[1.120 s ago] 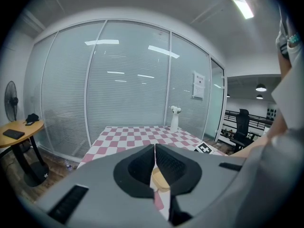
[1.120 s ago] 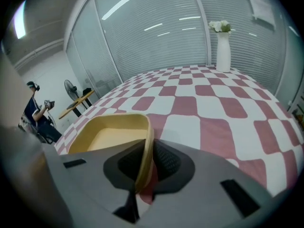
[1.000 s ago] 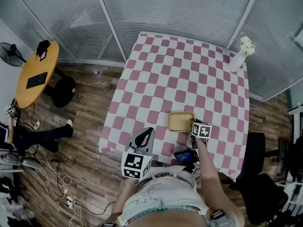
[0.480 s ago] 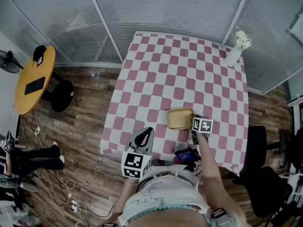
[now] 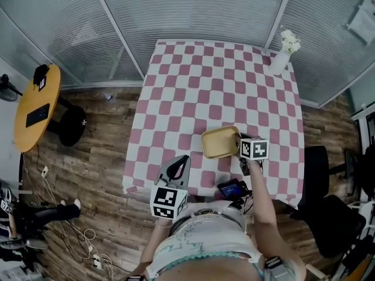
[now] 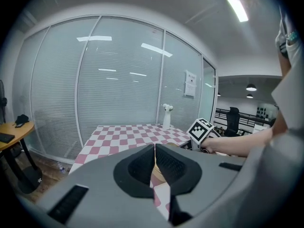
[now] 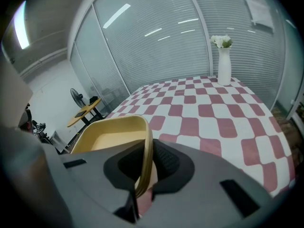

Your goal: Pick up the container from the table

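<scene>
Pink and white squares covered the table point(image 5: 222, 92), with glass walls behind it. Near the front edge, the right hand-held gripper point(image 7: 147, 160) had its jaws squeezed on the rim of the yellow container point(image 5: 218, 143). The left hand-held gripper point(image 6: 155, 148) was closed tight with nothing in it.

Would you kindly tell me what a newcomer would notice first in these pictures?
The pink-and-white checked tablecloth fills the middle of the head view, with a white vase of white flowers at its far right corner. Near its front edge, the right gripper is shut on the rim of a shallow yellow container; the left gripper is shut and empty.
</scene>
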`<move>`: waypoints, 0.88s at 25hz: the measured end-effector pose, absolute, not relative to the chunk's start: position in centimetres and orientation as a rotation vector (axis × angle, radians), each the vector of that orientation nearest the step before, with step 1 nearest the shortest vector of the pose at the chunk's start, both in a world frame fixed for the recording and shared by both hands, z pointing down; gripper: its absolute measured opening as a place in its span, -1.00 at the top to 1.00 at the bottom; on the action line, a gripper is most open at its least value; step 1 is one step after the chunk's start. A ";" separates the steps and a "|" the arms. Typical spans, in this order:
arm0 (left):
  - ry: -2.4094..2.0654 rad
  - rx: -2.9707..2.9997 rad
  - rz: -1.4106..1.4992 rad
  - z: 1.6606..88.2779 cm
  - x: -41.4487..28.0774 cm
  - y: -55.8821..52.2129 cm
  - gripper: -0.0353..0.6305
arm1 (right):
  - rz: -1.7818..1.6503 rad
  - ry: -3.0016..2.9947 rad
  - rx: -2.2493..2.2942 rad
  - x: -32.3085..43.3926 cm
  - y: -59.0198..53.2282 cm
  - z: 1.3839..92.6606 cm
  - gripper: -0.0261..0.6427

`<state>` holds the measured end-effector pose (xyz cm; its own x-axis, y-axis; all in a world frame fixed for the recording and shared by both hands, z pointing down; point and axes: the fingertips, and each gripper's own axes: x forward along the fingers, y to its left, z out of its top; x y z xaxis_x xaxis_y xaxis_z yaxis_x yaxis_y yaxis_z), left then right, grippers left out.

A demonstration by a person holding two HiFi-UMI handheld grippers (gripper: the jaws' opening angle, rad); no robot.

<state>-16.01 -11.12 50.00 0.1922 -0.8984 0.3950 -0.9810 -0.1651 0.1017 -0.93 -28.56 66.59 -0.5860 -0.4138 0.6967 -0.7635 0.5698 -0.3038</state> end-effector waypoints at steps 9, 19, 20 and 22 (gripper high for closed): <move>-1.748 2.183 0.335 49.9 -15.4 -12.0 0.84 | 0.750 -2.340 0.932 -1.2 -27.9 60.6 0.87; -1.745 2.188 0.317 49.9 -15.4 -12.7 0.84 | 0.709 -2.417 0.971 -0.2 -27.6 55.9 0.87; -1.743 2.189 0.315 49.9 -15.3 -12.7 0.84 | 0.703 -2.415 0.972 -0.1 -27.5 55.8 0.87; -1.739 2.194 0.315 50.0 -15.3 -12.8 0.84 | 0.693 -2.412 0.973 0.2 -27.3 55.5 0.87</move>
<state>-15.26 -12.81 49.96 0.2337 -0.9007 0.3663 -0.9719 -0.2059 0.1137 0.16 -27.28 55.54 -0.6520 -0.5036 0.5668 -0.7277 0.6255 -0.2815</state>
